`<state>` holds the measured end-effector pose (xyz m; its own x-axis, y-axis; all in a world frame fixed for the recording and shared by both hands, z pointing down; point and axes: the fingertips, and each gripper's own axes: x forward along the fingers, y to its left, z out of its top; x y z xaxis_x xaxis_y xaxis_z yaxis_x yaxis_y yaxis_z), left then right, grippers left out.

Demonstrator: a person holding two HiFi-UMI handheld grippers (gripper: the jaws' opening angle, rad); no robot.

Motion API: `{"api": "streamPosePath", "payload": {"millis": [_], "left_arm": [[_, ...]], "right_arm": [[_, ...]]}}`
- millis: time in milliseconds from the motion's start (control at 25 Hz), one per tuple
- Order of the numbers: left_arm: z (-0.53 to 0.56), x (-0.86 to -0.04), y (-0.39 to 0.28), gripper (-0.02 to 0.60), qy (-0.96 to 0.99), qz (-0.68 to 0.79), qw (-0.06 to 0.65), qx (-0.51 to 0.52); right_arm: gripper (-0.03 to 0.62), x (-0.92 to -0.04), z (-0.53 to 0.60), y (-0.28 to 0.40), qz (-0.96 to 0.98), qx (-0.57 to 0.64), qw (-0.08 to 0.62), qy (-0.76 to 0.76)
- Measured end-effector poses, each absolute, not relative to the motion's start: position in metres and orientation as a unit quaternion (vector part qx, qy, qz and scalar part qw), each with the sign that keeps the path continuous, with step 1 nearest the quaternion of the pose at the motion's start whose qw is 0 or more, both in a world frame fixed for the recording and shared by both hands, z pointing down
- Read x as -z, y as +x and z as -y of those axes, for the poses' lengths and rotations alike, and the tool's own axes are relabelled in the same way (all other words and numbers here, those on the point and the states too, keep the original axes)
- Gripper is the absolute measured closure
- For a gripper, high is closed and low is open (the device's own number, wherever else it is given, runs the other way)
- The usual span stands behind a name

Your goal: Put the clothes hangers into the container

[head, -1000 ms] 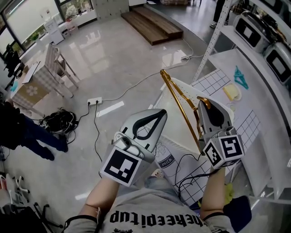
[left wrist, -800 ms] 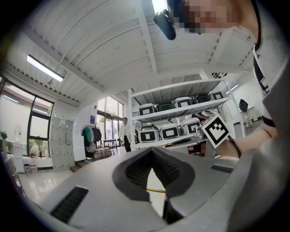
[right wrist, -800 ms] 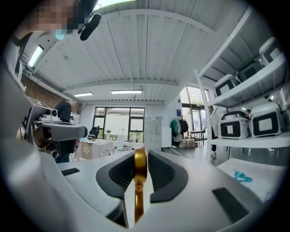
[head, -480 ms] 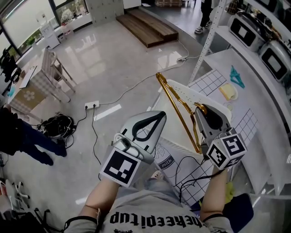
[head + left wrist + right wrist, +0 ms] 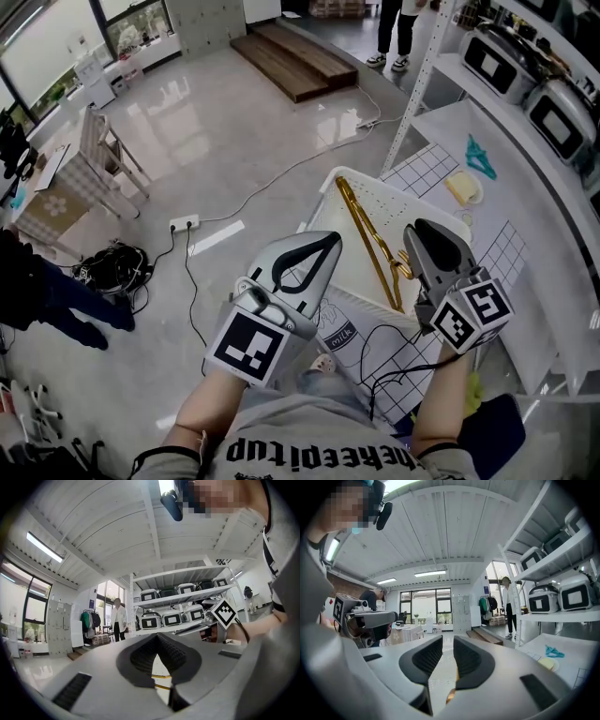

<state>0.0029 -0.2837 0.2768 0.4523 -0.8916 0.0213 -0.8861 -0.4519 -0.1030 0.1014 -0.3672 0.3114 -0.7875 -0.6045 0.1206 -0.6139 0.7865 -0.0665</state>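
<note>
A gold clothes hanger (image 5: 367, 239) lies slanted inside the white perforated container (image 5: 412, 208), its hook end (image 5: 403, 269) near the front wall. My right gripper (image 5: 434, 231) hovers over the container's right part, just beside the hook, open by a narrow gap with nothing between the pads. In the right gripper view (image 5: 447, 641) a bit of the gold hanger (image 5: 451, 694) shows below the jaws. My left gripper (image 5: 330, 239) is shut and empty, held over the container's left rim. Its own view (image 5: 158, 637) shows a strip of the hanger (image 5: 161, 686) through the gap under the touching tips.
The container stands on a grid-patterned mat (image 5: 506, 253) on a white shelf table. A teal clip (image 5: 487, 155) and a yellow item (image 5: 459, 187) lie beyond it. White appliances (image 5: 497, 61) fill the shelf. A milk-print bag (image 5: 339, 330) and cables (image 5: 394, 352) hang below. A person (image 5: 394, 28) stands far off.
The hanger was held up by its hook in my right gripper; it has come down and now lies in the container, free of the jaws. The left gripper has stayed put.
</note>
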Motion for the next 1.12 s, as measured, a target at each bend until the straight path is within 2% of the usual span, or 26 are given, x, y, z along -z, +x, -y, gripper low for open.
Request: {"api": "streamPosePath", "payload": {"millis": [320,1120], "left_arm": [[0.276,-0.274,0.006,0.566,-0.857,-0.512,0.044,0.033],[0.211,-0.272,0.019,0.566,-0.909,-0.413,0.053,0.011]], "right_arm": [[0.582,-0.301,0.353,0.103,0.941,-0.041,0.034,0.335],[0.583,-0.271,0.247,0.101,0.919,-0.015,-0.007,0.395]]}}
